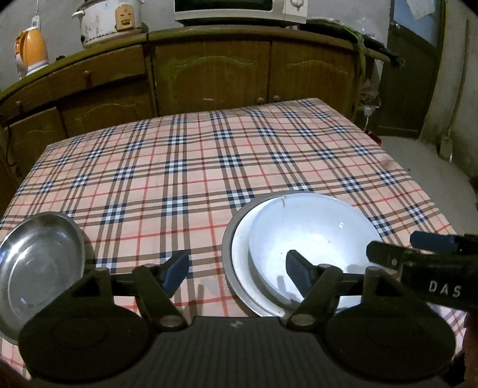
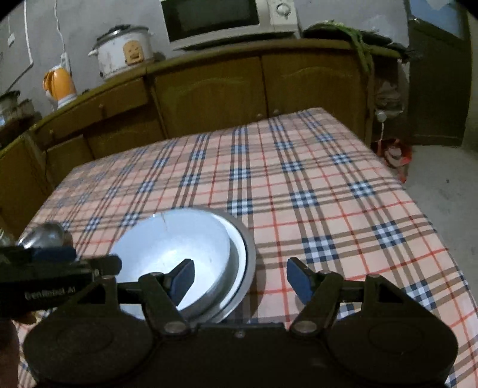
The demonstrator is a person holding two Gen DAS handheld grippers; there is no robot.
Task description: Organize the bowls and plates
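Left gripper (image 1: 237, 273): jaws are seen standing apart, nothing clamped; one blue pad (image 1: 176, 271) hangs over bare cloth, the other over the near rim of the white bowl (image 1: 310, 235).

Right gripper (image 2: 239, 279): jaws are likewise seen apart and empty; its left pad (image 2: 183, 280) lies over the white bowl's inner wall, its right pad over bare cloth.

White bowl: nested off-centre in a white plate (image 1: 242, 259), which is itself seated in a grey metal dish (image 1: 228, 238); the stack is placed near the front edge of the table (image 1: 209, 155), between the two grippers. A thin dark line is seen running down from the bowl's far rim.

Steel bowl (image 1: 38, 262): set apart at the table's front left corner, upright, empty.

Table: covered by a pink checked cloth.

Behind: wooden cabinets (image 1: 209, 74) bearing a rice cooker (image 1: 110, 19), an orange kettle (image 1: 30, 50) and a microwave (image 2: 221, 19).
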